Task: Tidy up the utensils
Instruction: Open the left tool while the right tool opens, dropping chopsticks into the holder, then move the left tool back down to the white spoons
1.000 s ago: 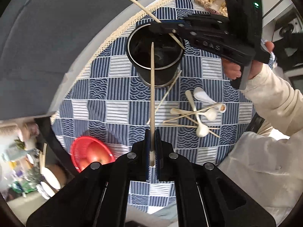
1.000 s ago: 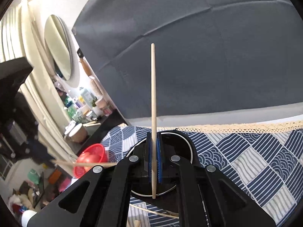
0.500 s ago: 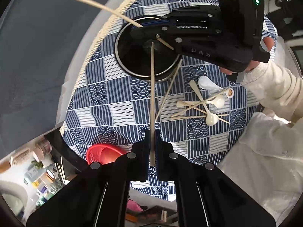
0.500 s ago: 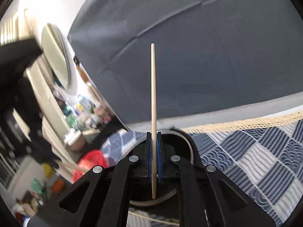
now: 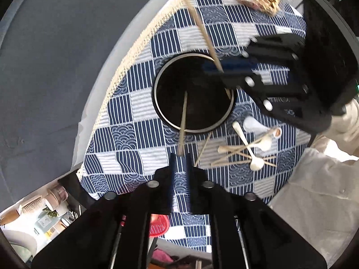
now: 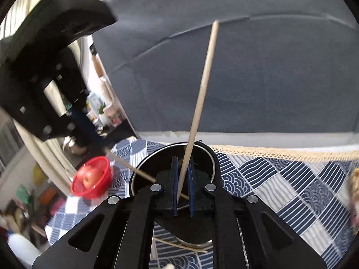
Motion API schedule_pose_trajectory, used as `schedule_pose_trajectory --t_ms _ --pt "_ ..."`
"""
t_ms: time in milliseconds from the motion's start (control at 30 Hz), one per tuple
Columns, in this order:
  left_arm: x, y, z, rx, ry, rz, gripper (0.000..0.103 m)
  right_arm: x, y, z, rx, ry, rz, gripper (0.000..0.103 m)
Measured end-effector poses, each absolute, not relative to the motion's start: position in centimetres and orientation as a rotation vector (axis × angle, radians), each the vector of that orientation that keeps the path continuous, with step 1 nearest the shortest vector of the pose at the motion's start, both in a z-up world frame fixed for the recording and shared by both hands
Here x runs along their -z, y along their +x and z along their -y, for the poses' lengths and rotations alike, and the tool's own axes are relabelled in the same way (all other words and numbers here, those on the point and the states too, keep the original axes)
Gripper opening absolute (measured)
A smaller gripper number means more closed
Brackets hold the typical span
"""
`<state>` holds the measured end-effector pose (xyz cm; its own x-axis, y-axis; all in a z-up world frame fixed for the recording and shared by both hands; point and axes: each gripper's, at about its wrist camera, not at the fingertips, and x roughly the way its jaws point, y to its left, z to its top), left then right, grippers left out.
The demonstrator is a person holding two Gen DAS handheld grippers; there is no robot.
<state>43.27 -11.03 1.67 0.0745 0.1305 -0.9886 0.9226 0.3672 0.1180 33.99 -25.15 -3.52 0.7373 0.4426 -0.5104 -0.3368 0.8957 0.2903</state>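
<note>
Both grippers poised above the cup point(image 5: 194, 94), left point(image 5: 180, 164) and right point(image 6: 182, 179), fingers parted; chopsticks point(image 6: 197, 112) slipping in.

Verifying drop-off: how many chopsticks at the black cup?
2. One chopstick leans over the near rim of the black cup, ahead of the open left tongs; a second chopstick stands tilted between the open right tongs. More may hide inside.

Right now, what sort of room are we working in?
Probably a lived-in home dining corner: a round table with a patterned blue tablecloth, chopsticks and spoons scattered beside a black utensil holder, and a cluttered shelf of bottles behind.
</note>
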Motion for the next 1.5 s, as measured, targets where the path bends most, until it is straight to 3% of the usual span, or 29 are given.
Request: schedule_pose_trajectory --t_ms 67,267,367,467,967,1033,1100,1167,1433,1500 --pt "-1.8 43.2 11.0 0.81 1.035 -1.35 0.056 3.7 33.7 24.8 -0.417 0.118 -0.629 0.012" --pt "-1.6 42.8 10.0 0.814 0.987 -1.305 0.077 3.7 33.3 25.0 -0.424 0.075 -0.639 0.019" --pt "-1.2 42.7 9.3 0.804 0.948 -1.321 0.077 3.8 33.5 24.8 -0.414 0.04 -0.642 0.018" --pt "-0.6 42.2 8.6 0.802 0.934 -1.332 0.077 3.7 33.2 23.4 -0.415 -0.035 -0.64 0.003" --pt "0.2 39.6 4.6 0.778 0.784 -1.343 0.081 2.1 30.6 23.2 -0.368 -0.091 -0.691 0.007" --pt "0.2 39.0 4.2 0.781 0.766 -1.339 0.081 1.9 29.9 24.0 -0.349 -0.089 -0.702 0.014" --pt "0.3 38.2 3.7 0.777 0.741 -1.333 0.083 1.9 29.0 24.7 -0.325 -0.091 -0.716 0.032" --pt "0.6 37.5 3.4 0.766 0.727 -1.323 0.087 2.1 28.4 25.1 -0.322 -0.081 -0.734 0.04" --pt "3.8 33.6 2.5 0.758 0.688 -1.326 0.09 4.2 24.8 25.9 -0.299 -0.099 -0.834 0.061" --pt "4.7 32.5 2.2 0.754 0.668 -1.337 0.09 5.0 23.8 25.9 -0.295 -0.115 -0.863 0.078"
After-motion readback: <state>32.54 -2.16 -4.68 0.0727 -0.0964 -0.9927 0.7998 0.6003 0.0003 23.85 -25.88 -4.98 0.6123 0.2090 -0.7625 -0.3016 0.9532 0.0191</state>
